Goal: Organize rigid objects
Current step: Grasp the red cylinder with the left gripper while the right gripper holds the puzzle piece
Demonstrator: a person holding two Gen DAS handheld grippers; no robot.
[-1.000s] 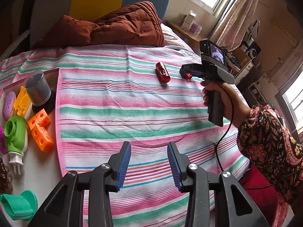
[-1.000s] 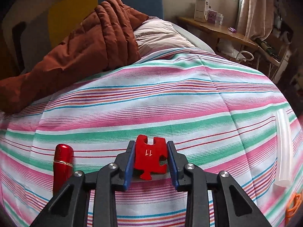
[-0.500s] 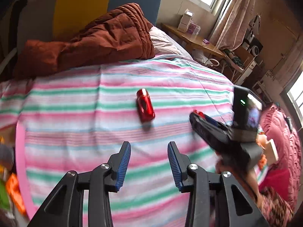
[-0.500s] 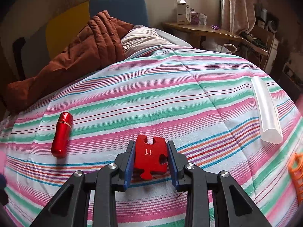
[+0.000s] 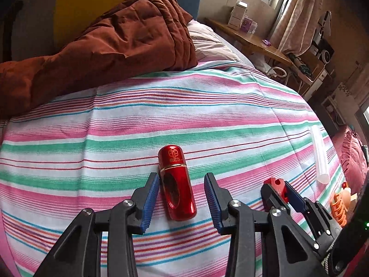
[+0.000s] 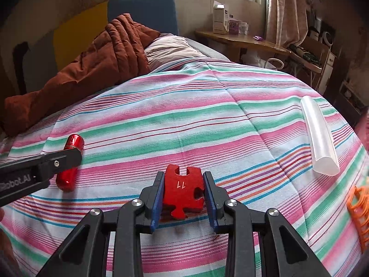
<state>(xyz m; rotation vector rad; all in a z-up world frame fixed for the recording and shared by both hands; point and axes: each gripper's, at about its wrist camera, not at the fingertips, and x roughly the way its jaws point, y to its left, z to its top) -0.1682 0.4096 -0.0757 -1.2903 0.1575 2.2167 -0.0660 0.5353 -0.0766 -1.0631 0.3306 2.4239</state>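
A glossy red cylinder case (image 5: 176, 182) lies on the striped bedsheet (image 5: 161, 120). My left gripper (image 5: 182, 199) is open and straddles its near half; the left pad sits close to it and the right pad stands well off. In the right wrist view the same red cylinder (image 6: 71, 159) is at the left, partly behind a left gripper finger (image 6: 66, 158). My right gripper (image 6: 183, 194) is shut on a red puzzle piece (image 6: 183, 190) marked 11, held just above the sheet. That right gripper (image 5: 279, 189) also shows at the right of the left wrist view.
A translucent plastic tube (image 6: 319, 136) lies on the sheet to the right, and an orange plastic piece (image 6: 359, 207) sits at the right edge. A brown quilt (image 5: 103, 46) is heaped at the head of the bed. A wooden side table (image 6: 239, 39) stands beyond the bed.
My left gripper swept away from the toys at the bed's left side over to the red cylinder and now straddles it. The right gripper drew back slightly, still holding the puzzle piece.
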